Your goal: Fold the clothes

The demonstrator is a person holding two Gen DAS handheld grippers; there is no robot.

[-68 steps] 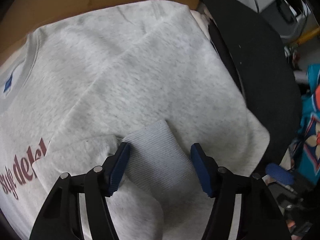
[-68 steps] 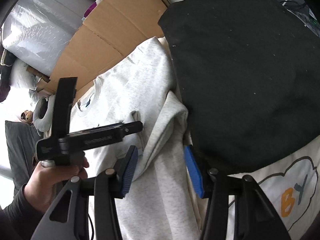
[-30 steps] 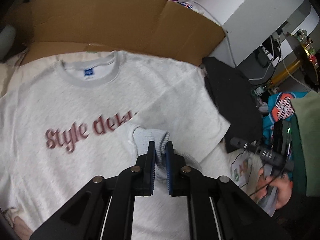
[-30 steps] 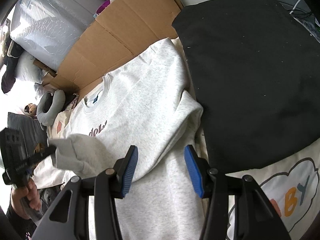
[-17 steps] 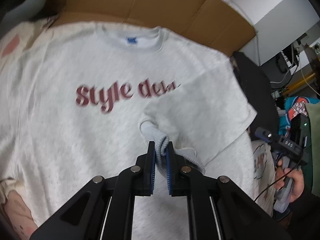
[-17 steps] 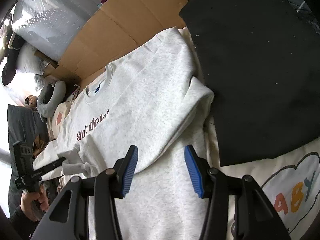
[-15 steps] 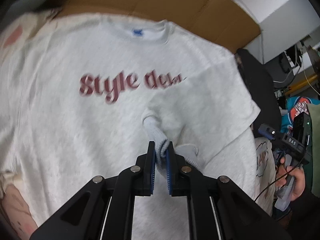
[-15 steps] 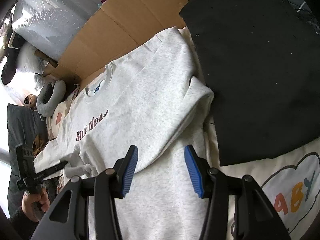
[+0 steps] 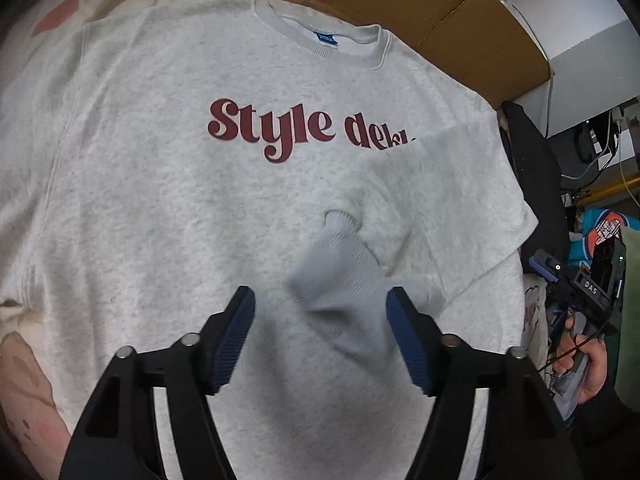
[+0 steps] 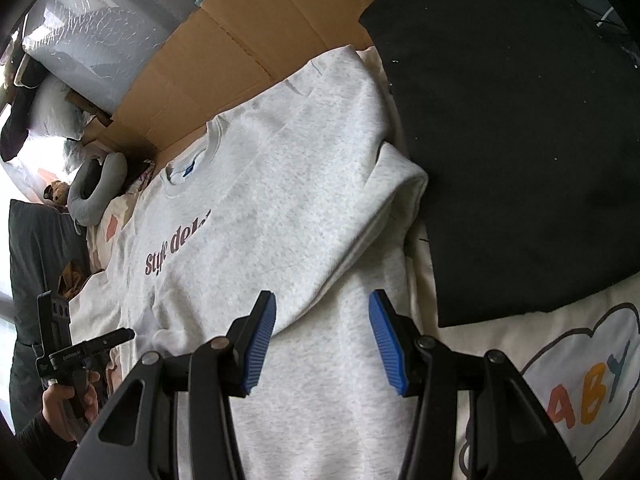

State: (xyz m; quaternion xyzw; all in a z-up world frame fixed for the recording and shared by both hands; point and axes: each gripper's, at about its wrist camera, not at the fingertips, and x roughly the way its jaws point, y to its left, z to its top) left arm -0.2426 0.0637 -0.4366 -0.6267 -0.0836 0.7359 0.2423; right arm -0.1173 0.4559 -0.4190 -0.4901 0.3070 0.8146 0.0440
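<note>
Two blue-padded grippers hang over a grey sweatshirt (image 9: pixel 168 208) spread face up on a bed. The left gripper (image 9: pixel 320 334) points steeply down at the middle of the garment, and its jaws have just been opening: they now stand well apart, with the ribbed cuff (image 9: pixel 340 276) of the folded-in sleeve lying loose between them, touched by neither pad as far as the blurred view shows. The cuff rests on the chest of the sweatshirt, below the dark red lettering (image 9: pixel 308 128), and the sleeve runs from it back toward the shoulder at the right of the left wrist view. In the right wrist view a hand (image 10: pixel 68 404) in a dark sleeve grips the black handle of that left tool at the lower left edge.

The right gripper (image 10: pixel 322 338) also tilts downward, above the lower side of the sweatshirt beside the sleeve fold; its jaws are spread, nothing between them but cloth lying beneath. The other hand (image 9: pixel 588 368) holds its handle at the right edge of the left wrist view.

Beyond the collar with its blue label (image 9: pixel 326 38) lies flattened cardboard (image 10: pixel 240 44). A black garment (image 10: pixel 520 140) lies just beside the sweatshirt, on a cream sheet printed with coloured letters (image 10: pixel 588 392). A grey neck pillow (image 10: pixel 96 184) sits farther off.
</note>
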